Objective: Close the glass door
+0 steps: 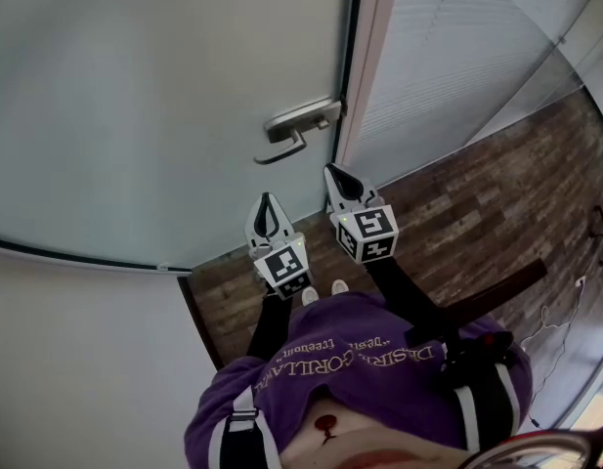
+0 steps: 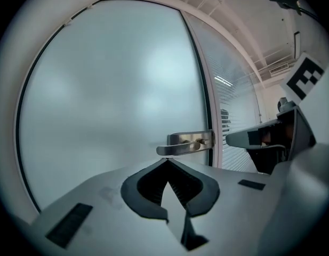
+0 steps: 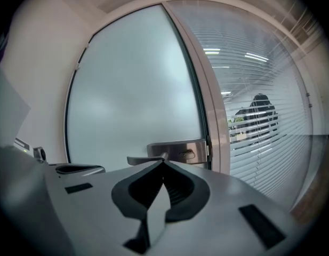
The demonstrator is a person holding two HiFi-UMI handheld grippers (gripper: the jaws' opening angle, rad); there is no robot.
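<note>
The frosted glass door (image 1: 164,96) fills the upper left of the head view, its dark edge lying along the pale frame (image 1: 365,66). A metal lever handle (image 1: 296,130) sits at that edge. My left gripper (image 1: 268,201) is shut and empty, pointing at the glass just below the handle. My right gripper (image 1: 332,171) is also shut and empty, close under the handle's plate near the frame. In the left gripper view the handle (image 2: 185,143) stands just beyond the closed tips (image 2: 167,160). The right gripper view shows the handle (image 3: 169,152) right behind its closed tips (image 3: 164,160).
A glass wall with horizontal blinds (image 1: 457,57) runs right of the frame. Dark wood floor (image 1: 477,223) lies below. A white wall (image 1: 76,360) stands at the left. A dark bar (image 1: 496,286) crosses the floor at the right.
</note>
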